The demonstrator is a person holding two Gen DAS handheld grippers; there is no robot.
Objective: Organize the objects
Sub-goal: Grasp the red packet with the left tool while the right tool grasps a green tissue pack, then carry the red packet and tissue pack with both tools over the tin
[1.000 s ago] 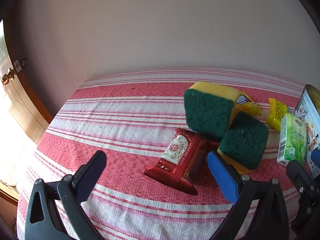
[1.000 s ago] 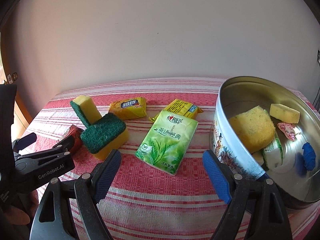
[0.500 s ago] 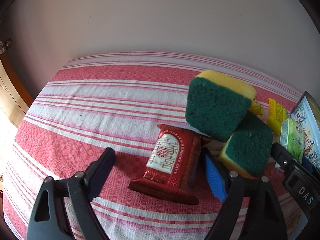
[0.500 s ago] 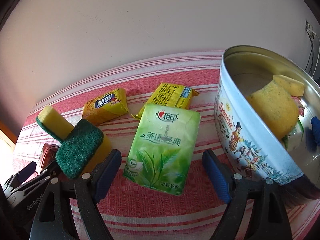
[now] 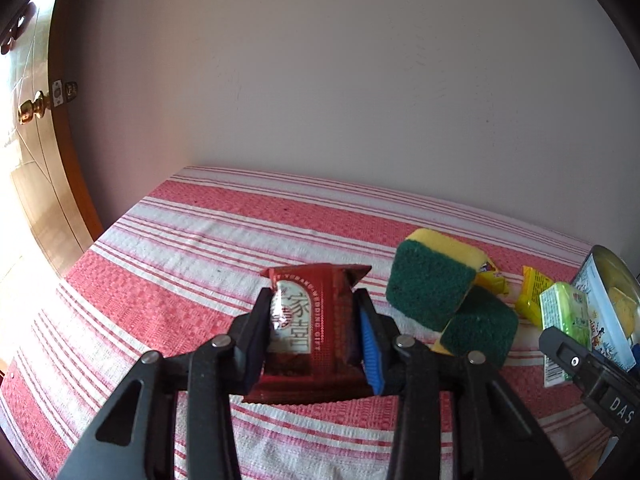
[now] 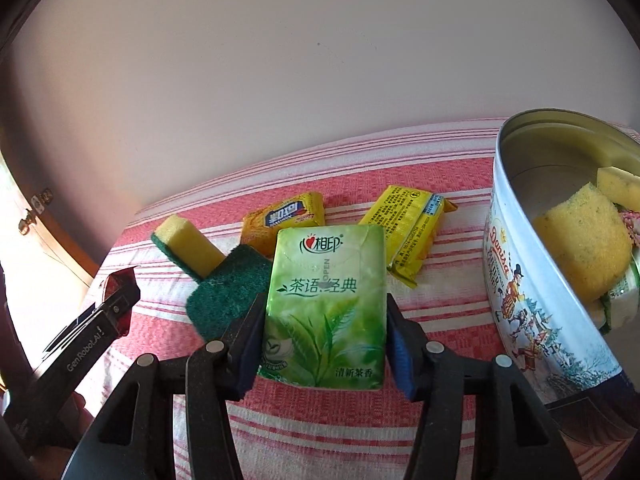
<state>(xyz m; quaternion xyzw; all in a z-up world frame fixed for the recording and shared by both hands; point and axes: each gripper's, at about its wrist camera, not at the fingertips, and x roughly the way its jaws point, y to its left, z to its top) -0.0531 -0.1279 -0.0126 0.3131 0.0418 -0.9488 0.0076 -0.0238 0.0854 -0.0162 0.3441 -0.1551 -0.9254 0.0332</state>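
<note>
My left gripper (image 5: 312,296) is shut on a red foil snack packet (image 5: 316,324), held a little above the striped cloth. The jaws of my right gripper (image 6: 325,302) are closing on a green tissue pack (image 6: 326,272), and both pads press its long sides. Two yellow-and-green sponges (image 5: 430,284) (image 5: 476,328) lean on each other just right of the red packet. Two yellow packets (image 6: 284,216) (image 6: 412,228) lie behind the tissue pack. A round cookie tin (image 6: 520,280) stands at the right, with yellow sponges (image 6: 584,248) and other items inside.
A red-and-white striped cloth (image 5: 180,264) covers the table, which runs back to a plain wall. A wooden door with a brass knob (image 5: 30,110) is off the table's left edge. The left gripper's side (image 6: 92,332) shows left of the tissue pack.
The left jaws have gone from wide open to shut on the red packet and raised it. The right gripper has moved in around the green tissue pack and narrowed onto it.
</note>
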